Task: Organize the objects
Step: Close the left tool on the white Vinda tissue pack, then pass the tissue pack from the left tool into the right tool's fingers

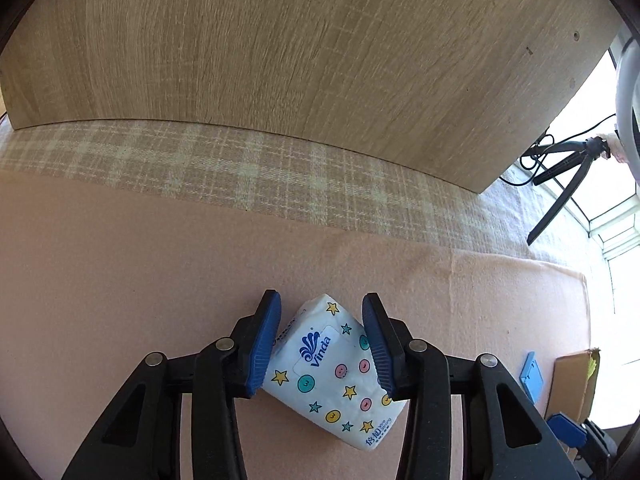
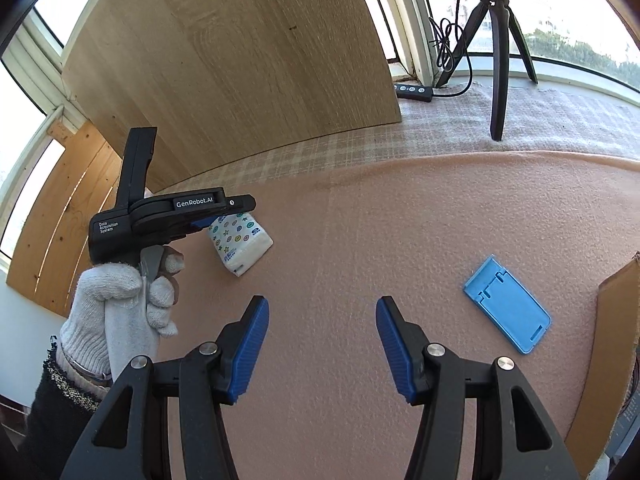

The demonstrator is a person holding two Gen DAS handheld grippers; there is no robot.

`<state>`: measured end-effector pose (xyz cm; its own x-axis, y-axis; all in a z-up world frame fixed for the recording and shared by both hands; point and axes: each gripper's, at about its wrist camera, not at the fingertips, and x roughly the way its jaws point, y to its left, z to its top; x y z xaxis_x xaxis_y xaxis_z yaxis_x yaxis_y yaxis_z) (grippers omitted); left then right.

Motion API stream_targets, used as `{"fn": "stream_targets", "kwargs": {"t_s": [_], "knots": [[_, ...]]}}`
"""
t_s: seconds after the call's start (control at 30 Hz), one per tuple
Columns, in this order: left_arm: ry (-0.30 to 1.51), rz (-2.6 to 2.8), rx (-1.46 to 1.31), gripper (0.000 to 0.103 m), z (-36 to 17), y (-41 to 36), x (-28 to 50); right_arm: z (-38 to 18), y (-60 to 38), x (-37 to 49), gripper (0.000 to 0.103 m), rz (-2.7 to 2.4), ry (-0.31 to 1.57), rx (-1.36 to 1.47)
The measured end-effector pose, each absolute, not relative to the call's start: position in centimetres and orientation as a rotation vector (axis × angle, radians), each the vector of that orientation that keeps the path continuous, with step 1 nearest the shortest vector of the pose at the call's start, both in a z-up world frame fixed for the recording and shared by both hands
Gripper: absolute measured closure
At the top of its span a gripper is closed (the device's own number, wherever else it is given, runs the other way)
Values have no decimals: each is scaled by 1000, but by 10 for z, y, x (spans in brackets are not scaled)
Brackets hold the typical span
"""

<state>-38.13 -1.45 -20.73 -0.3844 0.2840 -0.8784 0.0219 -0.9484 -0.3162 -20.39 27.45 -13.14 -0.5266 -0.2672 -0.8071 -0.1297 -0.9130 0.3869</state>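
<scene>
left gripper point(image 1: 322, 344) clamps the tissue pack point(image 1: 336, 368) for sorting; right gripper point(image 2: 322, 348) waits open above the counter point(image 2: 400, 220).

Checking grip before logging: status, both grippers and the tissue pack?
Left gripper shut on tissue pack. Right gripper open, empty. Blue stand lies apart; nothing blocking.

Tissue pack point(image 1: 340, 368), white, star-and-button print, lies tilted on pink mat point(image 2: 360, 240). Blue stand point(image 2: 507, 305) flat, well apart.
</scene>
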Motion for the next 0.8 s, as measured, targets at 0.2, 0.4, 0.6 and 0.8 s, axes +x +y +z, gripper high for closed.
{"fn": "stream_targets", "kwargs": {"t_s": [0.2,0.4,0.6,0.8], "knots": [[-284,2414,-1592,64,-208,22,-345,-128,283,-186,51,-2620,-670,1463],[-202,2342,-1554,64,-209,57,-290,-136,293,-158,51,-2611,-743,1475],[-143,2254,-1531,64,-209,87,-239,-141,293,-125,51,-2627,-677,1517],[-63,2187,-1497,64,-209,117,-194,-144,296,-98,51,-2623,-680,1534]]}}
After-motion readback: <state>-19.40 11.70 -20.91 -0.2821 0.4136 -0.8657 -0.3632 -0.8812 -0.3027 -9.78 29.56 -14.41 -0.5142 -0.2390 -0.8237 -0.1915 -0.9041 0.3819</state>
